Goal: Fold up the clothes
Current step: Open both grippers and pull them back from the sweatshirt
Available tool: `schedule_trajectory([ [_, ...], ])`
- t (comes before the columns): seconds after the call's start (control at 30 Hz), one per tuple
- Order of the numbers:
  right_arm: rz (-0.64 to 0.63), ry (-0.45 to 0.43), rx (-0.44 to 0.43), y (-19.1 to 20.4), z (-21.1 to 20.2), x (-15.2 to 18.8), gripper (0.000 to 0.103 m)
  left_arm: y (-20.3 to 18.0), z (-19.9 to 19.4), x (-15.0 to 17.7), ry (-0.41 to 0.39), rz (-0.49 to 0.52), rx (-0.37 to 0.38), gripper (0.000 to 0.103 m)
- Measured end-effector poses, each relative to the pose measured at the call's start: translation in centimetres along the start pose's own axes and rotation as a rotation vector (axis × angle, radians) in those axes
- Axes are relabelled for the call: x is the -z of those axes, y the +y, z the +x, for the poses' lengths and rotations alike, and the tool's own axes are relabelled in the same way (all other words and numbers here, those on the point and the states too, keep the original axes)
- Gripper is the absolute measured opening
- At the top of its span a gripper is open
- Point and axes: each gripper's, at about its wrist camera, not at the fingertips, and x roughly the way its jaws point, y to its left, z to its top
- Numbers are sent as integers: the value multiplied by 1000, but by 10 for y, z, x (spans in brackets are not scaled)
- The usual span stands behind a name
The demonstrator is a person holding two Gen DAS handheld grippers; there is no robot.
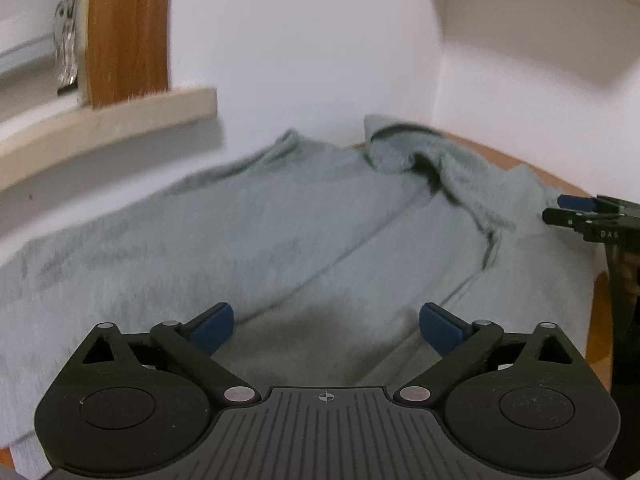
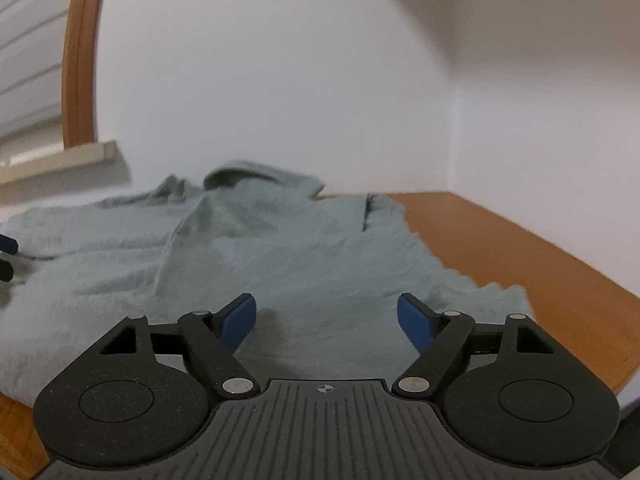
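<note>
- White walls meet in a corner behind a wooden table (image 2: 520, 248), with a window sill (image 1: 120, 120) jutting out on the left side of that corner.
- Spread over the table lies a grey-green garment (image 1: 280, 220), mostly flat, its far end bunched into a rumpled hump (image 1: 412, 148) close to the corner; bare wood shows beside its right edge.
- Left tool (image 1: 326, 326) hangs just above the near part of the garment, jaws spread wide, nothing between the blue pads (image 1: 212, 328).
- Right tool (image 2: 326, 322) is likewise released and empty, poised over the garment's near right portion, closer to its ragged right edge (image 2: 480, 288) than to the hump.
- Judging by both empty tools, the work sits between folds: cloth is let go and a new grip is being sought.
- Next move probably calls for each tool to pinch an edge or corner, taking only the layers meant to be lifted, and the hump likely needs smoothing before any fold will lie neat.
</note>
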Motion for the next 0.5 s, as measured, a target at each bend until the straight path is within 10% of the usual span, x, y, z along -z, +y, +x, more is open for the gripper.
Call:
schedule_trajectory([
  [0.5, 20, -24, 9, -6, -11, 18, 81, -4, 9, 5, 64, 49, 22, 103],
])
